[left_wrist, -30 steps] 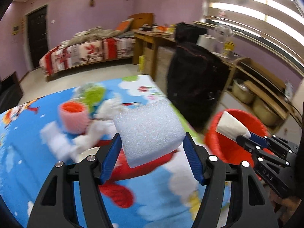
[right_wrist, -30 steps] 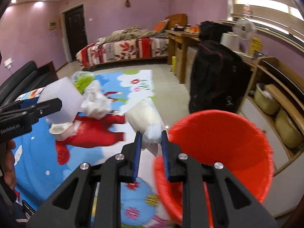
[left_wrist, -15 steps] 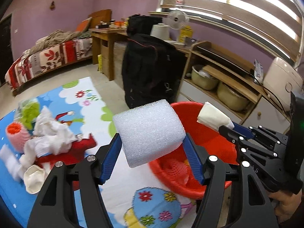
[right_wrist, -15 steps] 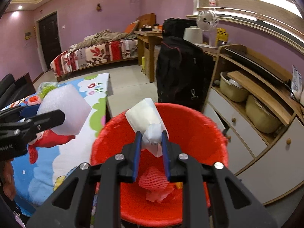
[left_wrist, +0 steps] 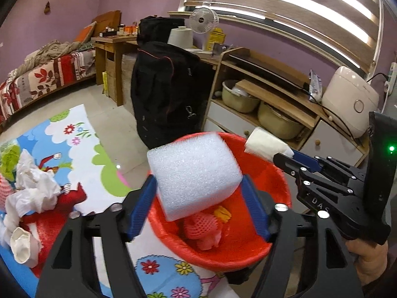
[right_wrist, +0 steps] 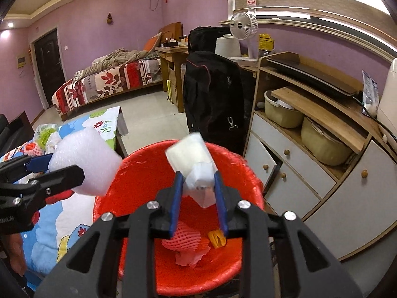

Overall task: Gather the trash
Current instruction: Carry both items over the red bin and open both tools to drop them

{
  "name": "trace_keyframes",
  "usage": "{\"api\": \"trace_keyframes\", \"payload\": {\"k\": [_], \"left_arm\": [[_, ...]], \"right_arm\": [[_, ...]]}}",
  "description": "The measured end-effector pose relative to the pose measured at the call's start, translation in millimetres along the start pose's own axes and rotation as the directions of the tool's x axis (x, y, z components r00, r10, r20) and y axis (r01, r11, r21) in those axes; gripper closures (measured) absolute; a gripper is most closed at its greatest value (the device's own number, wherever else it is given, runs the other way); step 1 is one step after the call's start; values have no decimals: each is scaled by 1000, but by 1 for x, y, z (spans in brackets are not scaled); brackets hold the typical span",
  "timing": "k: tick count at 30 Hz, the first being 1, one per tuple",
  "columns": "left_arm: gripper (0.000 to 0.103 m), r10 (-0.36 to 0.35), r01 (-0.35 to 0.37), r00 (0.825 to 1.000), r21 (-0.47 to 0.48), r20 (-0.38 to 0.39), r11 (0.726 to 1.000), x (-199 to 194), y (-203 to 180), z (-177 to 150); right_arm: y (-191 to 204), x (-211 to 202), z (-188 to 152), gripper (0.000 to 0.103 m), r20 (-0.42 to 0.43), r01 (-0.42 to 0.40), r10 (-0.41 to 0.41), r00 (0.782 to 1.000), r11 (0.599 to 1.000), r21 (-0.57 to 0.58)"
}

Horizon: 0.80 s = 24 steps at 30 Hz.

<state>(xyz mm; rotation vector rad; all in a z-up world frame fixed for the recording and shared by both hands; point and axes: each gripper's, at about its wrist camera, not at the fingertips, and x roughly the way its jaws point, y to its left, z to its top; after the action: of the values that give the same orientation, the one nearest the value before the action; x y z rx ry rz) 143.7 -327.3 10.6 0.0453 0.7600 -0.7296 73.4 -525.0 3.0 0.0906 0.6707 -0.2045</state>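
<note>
My left gripper [left_wrist: 198, 193] is shut on a white foam block [left_wrist: 194, 175] and holds it over the near rim of the red bin [left_wrist: 278, 181]. The block also shows at the left of the right wrist view [right_wrist: 85, 161]. My right gripper [right_wrist: 198, 183] holds a crumpled white paper cup [right_wrist: 192, 164] above the red bin [right_wrist: 139, 164]; its fingers have parted a little and the cup is blurred. The bin holds a red foam net [right_wrist: 182, 238] and a yellow scrap [right_wrist: 217, 238].
Crumpled white tissues [left_wrist: 32, 186], a paper cup [left_wrist: 21, 245] and a red net [left_wrist: 2, 186] lie on the cartoon tablecloth [left_wrist: 82, 136] at left. A black suitcase [left_wrist: 163, 89] and a wooden cabinet [left_wrist: 285, 104] with pots stand behind the bin.
Both grippers moved right from the table to above the red bin. The right gripper's fingers have widened slightly around the cup.
</note>
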Motion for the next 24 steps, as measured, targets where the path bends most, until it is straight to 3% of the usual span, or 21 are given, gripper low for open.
{"api": "trace_keyframes", "payload": {"k": [2, 4, 14, 24], "left_arm": [[24, 0, 0, 1000, -9, 6, 1000, -1, 0, 1], [24, -7, 7, 1000, -19, 4, 1000, -1, 2, 2], [24, 54, -52, 998, -66, 30, 996, -17, 25, -2], [24, 173, -166, 983, -98, 63, 981, -49, 62, -13]], "right_arm": [[-2, -1, 1, 64, 3, -2, 2, 1000, 1000, 7], [-3, -2, 0, 62, 7, -1, 1, 1000, 1000, 11], [1, -4, -2, 62, 7, -12, 11, 1000, 1000, 18], [26, -6, -2, 59, 8, -53, 53, 999, 999, -6]]}}
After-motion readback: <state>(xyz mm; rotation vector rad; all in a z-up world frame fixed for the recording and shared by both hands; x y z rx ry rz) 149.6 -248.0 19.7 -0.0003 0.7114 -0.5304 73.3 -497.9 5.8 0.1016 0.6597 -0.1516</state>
